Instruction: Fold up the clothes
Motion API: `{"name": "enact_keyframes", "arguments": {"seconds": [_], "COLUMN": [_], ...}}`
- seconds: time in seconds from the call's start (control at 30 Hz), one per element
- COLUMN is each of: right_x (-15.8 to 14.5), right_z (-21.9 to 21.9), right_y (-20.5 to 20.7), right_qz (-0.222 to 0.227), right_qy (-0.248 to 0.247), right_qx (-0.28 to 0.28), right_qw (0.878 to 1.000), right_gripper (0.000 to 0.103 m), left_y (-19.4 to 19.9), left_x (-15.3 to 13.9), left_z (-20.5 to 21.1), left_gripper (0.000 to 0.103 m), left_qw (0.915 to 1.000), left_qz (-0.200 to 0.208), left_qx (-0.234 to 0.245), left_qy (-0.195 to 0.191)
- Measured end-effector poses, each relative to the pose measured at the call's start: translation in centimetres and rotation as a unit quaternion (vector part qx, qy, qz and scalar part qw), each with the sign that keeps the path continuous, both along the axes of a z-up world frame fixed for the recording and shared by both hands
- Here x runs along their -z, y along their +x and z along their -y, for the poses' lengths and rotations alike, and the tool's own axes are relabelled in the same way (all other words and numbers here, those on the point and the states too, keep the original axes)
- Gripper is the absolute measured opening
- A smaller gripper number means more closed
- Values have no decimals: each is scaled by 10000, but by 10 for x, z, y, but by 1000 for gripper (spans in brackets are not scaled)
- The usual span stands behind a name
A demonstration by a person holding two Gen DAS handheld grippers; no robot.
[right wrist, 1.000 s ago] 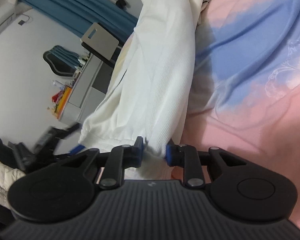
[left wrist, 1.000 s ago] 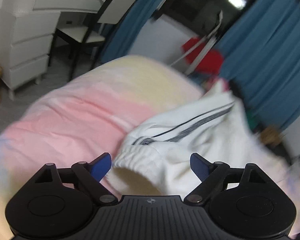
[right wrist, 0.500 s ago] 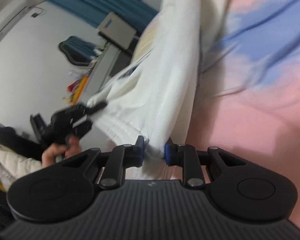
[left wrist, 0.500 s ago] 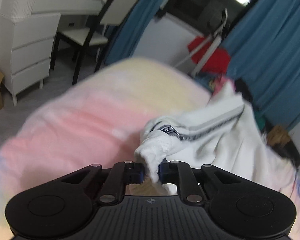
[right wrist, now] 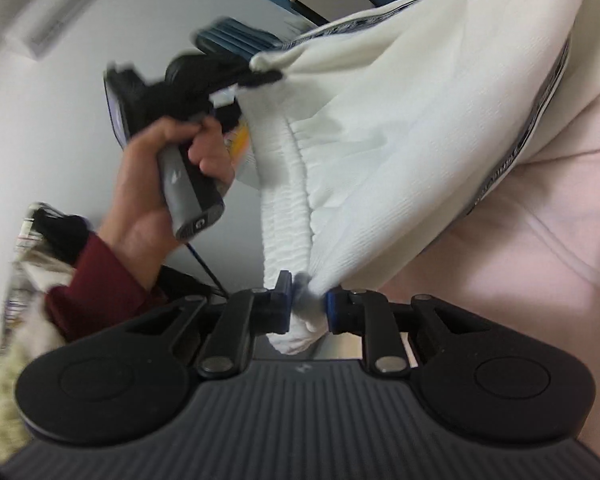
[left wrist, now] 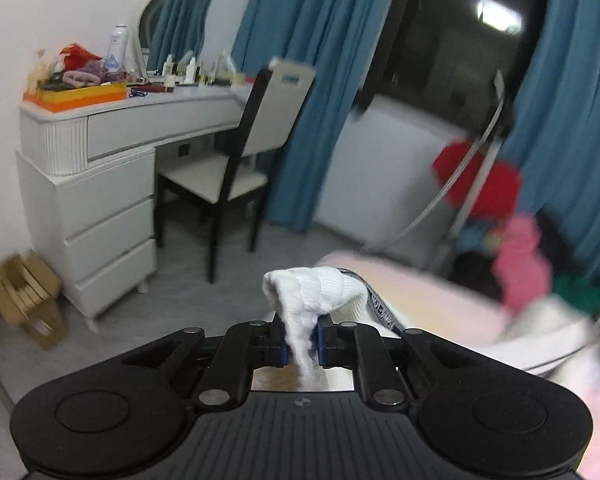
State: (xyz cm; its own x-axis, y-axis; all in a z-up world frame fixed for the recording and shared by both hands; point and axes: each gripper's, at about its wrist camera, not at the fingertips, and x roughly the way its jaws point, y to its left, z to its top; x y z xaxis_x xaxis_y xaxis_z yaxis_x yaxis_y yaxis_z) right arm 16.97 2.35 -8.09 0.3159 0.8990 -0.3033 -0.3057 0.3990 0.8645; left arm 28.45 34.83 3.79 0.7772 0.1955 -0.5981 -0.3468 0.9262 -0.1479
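A white pair of sweatpants (right wrist: 400,120) with a dark lettered side stripe hangs between both grippers above the pink bed (right wrist: 560,240). My right gripper (right wrist: 307,304) is shut on one end of the ribbed waistband (right wrist: 288,208). My left gripper (left wrist: 300,340) is shut on the other end of the waistband (left wrist: 316,292), which bunches over its fingers. In the right wrist view the left gripper (right wrist: 260,76) shows at the upper left, held by a hand in a dark red sleeve. The rest of the garment trails down onto the bed (left wrist: 440,300).
A white dressing table (left wrist: 100,152) with bottles and an orange box stands at the left, with a black and white chair (left wrist: 236,160) beside it. Blue curtains (left wrist: 300,60) hang behind. A cardboard box (left wrist: 28,300) lies on the grey floor. Coloured clothes (left wrist: 520,264) pile at the right.
My left gripper closed on the waistband and lifted it up off the bed. My right gripper kept its hold and rose too, stretching the waistband between the two.
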Motion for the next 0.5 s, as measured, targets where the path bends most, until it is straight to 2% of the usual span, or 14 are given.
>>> {"name": "enact_keyframes", "arguments": {"seconds": [0.1,0.23,0.3,0.33,0.37,0.4,0.43,0.5], "right_x": [19,27,19,13,6,-1,-8,-24], "right_z": [-18,-18,-15,-14,-9,-4,1,17], "right_y": [19,33,40,40,37,34,31,20], "right_qz": [-153,-279,-222,-131,-10,113,235,549], "right_qy": [-433,-511,-753,-914,-1018,-1117,-1216,-1458], "right_qx": [-102,-443,-542,-545,-527,-509,-490,-325], "right_qw": [9989,9973,9954,9942,9934,9924,9911,9873], "right_gripper": [20,25,36,48,60,65,76,77], "left_y": [31,37,33,29,23,16,7,-14], "left_x": [44,75,76,74,72,67,62,48], "left_z": [4,0,-1,-1,-1,2,5,19], "left_gripper": [18,30,51,56,66,79,84,89], "left_qw": [9988,9983,9985,9986,9987,9987,9985,9980], "left_qz": [-323,-446,-430,-411,-377,-306,-225,-28], "left_qx": [-46,-29,-24,-6,6,25,48,148], "left_qy": [357,362,338,328,355,418,489,610]}}
